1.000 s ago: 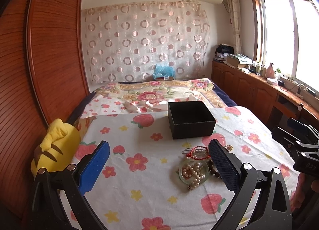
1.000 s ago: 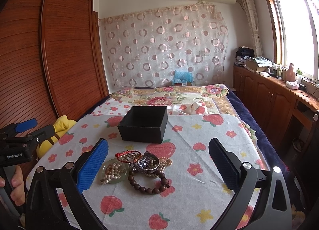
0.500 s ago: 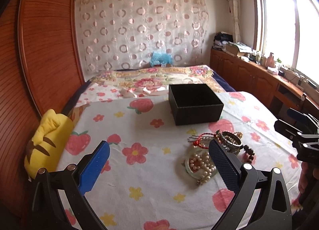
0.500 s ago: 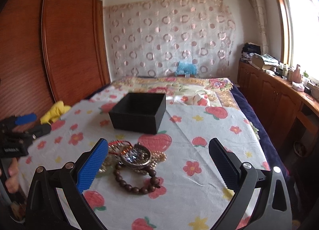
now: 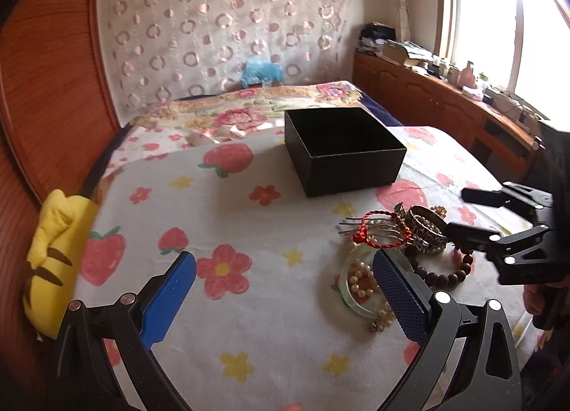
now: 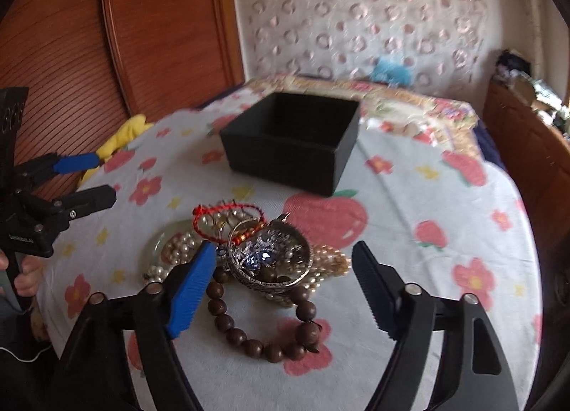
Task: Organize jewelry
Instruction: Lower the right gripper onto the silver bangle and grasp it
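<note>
Holding your right gripper (image 6: 283,277) with its jaws spread wide, nothing between them, you have it low over the jewelry pile on the bed. The blue left finger (image 6: 190,291) sits right at the edge of the silver bangle (image 6: 270,261), touching or just beside it; can't tell which. The bangle lies tilted on top of the pile, small dark and metallic pieces inside it. A brown wooden bead bracelet (image 6: 263,325) loops below it on the bedspread, partly under the bangle. Just left are a pale green jade bangle (image 5: 351,300) with a pearl strand (image 5: 359,281) piled in it, and a red cord bracelet (image 6: 228,220) draped over a metal hair comb (image 5: 359,227). Gold-coloured beads (image 6: 329,259) peek out on the bangle's right side.

Your left gripper (image 5: 283,298) is also wide apart and carrying nothing, hovering over the flowered bedspread (image 5: 231,322); its right finger (image 5: 399,293) overlaps the jade bangle in view, contact unclear. The right gripper shows at the right edge of the left wrist view, fingers on the far side of the pile.

Beyond the pile, well apart from both grippers, the open black box (image 6: 292,147) stands upright on the bedspread; no jewelry shows in the part of its inside you can see. A yellow plush toy (image 5: 53,250) lies at the bed's left edge against the wooden wardrobe (image 5: 46,90). A patterned curtain (image 5: 228,30) hangs behind the bed.
</note>
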{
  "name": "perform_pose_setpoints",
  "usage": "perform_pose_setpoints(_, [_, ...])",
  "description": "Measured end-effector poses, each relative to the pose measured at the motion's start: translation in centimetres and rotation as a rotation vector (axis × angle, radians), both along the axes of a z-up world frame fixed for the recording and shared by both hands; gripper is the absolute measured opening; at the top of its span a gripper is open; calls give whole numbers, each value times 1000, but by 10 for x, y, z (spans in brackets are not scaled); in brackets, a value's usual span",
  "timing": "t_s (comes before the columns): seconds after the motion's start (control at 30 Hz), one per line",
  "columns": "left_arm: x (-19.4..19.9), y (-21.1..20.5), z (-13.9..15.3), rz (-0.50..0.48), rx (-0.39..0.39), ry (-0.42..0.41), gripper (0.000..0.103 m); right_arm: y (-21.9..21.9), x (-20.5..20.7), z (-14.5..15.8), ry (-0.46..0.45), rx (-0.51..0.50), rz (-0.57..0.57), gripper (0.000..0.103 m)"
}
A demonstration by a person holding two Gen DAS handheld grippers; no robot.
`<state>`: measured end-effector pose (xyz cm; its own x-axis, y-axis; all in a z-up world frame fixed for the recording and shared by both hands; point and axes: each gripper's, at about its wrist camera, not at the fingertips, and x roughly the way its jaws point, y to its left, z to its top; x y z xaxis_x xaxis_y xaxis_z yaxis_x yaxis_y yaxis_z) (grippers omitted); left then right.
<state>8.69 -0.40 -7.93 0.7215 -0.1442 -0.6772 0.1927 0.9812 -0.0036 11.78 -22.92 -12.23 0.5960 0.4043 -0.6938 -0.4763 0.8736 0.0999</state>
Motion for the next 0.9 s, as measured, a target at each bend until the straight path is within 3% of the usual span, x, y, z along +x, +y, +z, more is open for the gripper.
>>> perform_pose_setpoints(0.1, [10, 2, -7, -24, -30, 24, 96, 3, 8, -6, 46, 18, 41, 71])
perform_pose_setpoints(0.3, [34, -1, -17, -52, -63, 74, 95, 11, 18, -14, 97, 23, 87, 70])
perform_pose_setpoints(0.67, [62, -23, -29, -169, -142, 188, 54, 13, 23, -15, 115, 38, 110, 64])
perform_pose_setpoints(0.9, [74, -37, -35, -207, -184, 236, 41, 5, 14, -6, 89, 55, 105, 64])
